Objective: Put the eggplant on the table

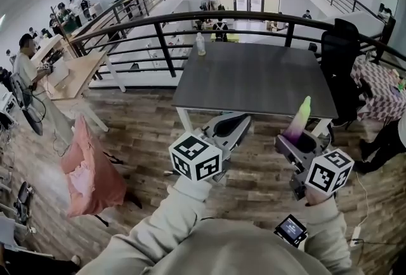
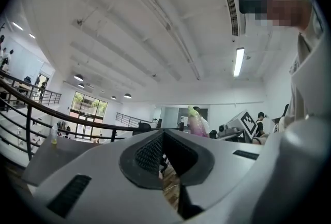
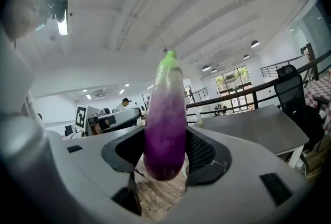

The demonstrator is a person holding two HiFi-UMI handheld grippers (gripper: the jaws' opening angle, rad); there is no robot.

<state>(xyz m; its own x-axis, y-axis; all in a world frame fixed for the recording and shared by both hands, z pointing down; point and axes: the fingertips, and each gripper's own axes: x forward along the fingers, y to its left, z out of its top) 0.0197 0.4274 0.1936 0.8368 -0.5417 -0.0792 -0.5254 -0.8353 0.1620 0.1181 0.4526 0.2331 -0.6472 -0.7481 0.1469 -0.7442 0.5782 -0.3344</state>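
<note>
At the far left I see a salmon-pink cloth [image 1: 89,172] hanging over something on the wooden plank floor [image 1: 146,134]. Next comes the left gripper [image 1: 245,118]. In the left gripper view its 2 jaws are drawn together, with only a thin slit behind the tips, and nothing is between them. It points level toward the dark grey rectangular table [image 1: 254,80] and is in front of the near edge. On the far left corner of this table stands 1 small clear plastic bottle [image 1: 200,44].

To the right, the right gripper [image 1: 303,140] holds the long purple eggplant with the pale green tip [image 3: 165,124]. Its pads press on the purple lower end from both sides, and the eggplant stands upright. It is over the floor, just before the near right part of the table and not on it. At the far right, 1 black office chair [image 1: 339,54] stands beside the table.
</note>
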